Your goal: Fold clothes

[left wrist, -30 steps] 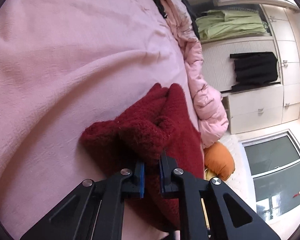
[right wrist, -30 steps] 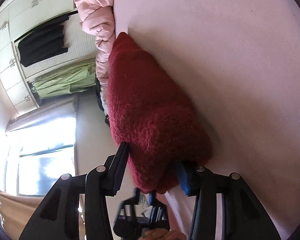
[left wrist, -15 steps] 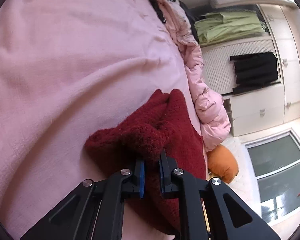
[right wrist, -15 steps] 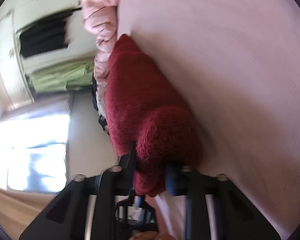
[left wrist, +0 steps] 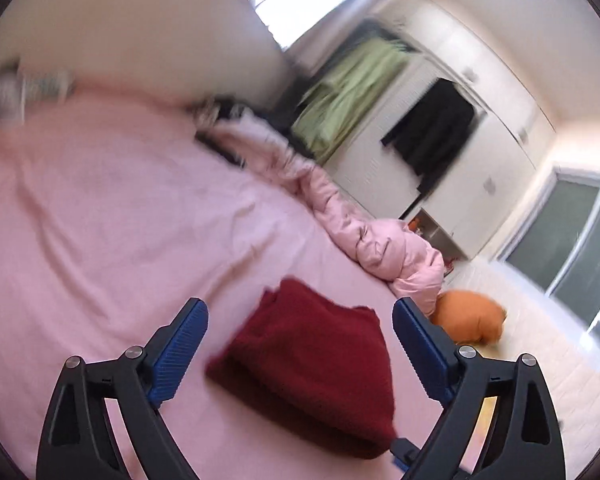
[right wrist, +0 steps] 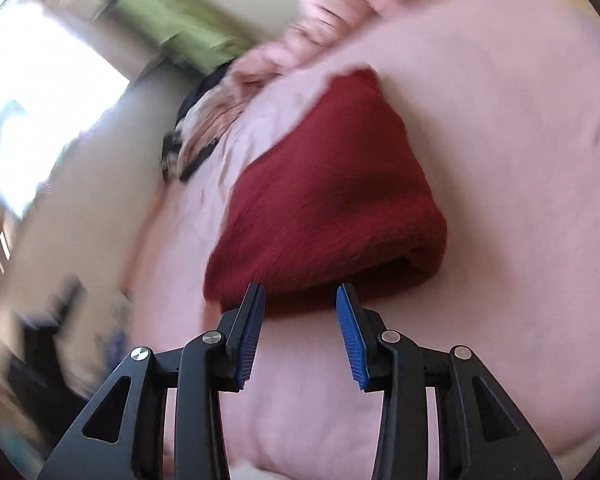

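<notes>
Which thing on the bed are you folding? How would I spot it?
Find the big bed with the pink sheet. Near the side where a puffy pink quilt is bunched up lies a dark red knitted sweater, folded into a thick bundle. It is the only deep red, fuzzy thing there; all around it is pale pink.

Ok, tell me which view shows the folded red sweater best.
The left wrist view: the red sweater lies whole on the pink bed, all its edges visible. The right wrist view shows it closer but blurrier, its near edge behind the fingertips.
</notes>
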The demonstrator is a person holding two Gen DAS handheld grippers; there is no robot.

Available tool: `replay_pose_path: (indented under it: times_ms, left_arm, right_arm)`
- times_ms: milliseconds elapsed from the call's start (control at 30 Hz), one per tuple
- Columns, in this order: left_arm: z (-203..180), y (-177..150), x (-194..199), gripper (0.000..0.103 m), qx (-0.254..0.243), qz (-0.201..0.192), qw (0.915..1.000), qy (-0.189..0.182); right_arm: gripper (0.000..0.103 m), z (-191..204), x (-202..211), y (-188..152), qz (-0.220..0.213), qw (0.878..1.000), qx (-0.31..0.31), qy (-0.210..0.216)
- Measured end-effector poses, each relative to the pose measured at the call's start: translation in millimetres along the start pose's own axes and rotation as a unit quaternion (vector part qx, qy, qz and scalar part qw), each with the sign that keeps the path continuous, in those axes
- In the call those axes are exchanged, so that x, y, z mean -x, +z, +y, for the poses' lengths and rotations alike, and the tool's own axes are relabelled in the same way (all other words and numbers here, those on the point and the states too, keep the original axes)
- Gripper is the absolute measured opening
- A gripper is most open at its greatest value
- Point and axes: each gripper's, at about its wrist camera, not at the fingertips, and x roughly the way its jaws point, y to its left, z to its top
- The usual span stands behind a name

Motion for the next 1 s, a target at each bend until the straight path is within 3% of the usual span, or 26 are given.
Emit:
replay_pose_path:
  times_ms: [33,100,200,233,300,367,567,700,900,1000]
  left_arm:
    - [-10,2,5,0.103,-0.053,0.009,0.9985,0.0]
    - [-29,2,13,0.103,-0.155,0.023,0.9876,0.009]
    - [-48,-13,34,0.103,-0.275,0.021,0.9608,0.026]
    - [-48,-18,39,0.103,-0.286,0.025,0.9576,0.024]
    - [-47,-29,44,0.103,-0.295,0.046,0.9543,0.017]
    - [-45,-35,40,0.103,-0.296,0.08,0.9516,0.024]
    - [-40,-37,41,0.103,-0.288,0.099,0.9511,0.054]
    - [-36,-51,30,0.103,-0.293,0.153,0.9411,0.069]
    - [-34,-58,19,0.103,-0.295,0.181,0.9343,0.085]
    - [-38,-65,12,0.103,-0.313,0.198,0.9237,0.099]
  right_arm:
    - [0.039,15,7,-8,-0.011,0.999,0.044,-0.02]
    - [0.039,31,19,-23,-0.037,0.993,0.092,-0.058]
    - [0.039,45,34,-40,-0.071,0.982,0.134,-0.109]
    - [0.051,46,38,-44,-0.079,0.979,0.138,-0.125]
    - [0.08,47,45,-52,-0.096,0.972,0.145,-0.156]
    - [0.081,49,51,-54,-0.121,0.966,0.139,-0.179]
    - [0.081,60,55,-61,-0.123,0.956,0.17,-0.207]
    - [0.081,63,51,-60,-0.124,0.953,0.177,-0.21]
    - [0.081,61,50,-59,-0.121,0.954,0.171,-0.212]
    - [0.081,61,50,-59,-0.121,0.955,0.169,-0.211]
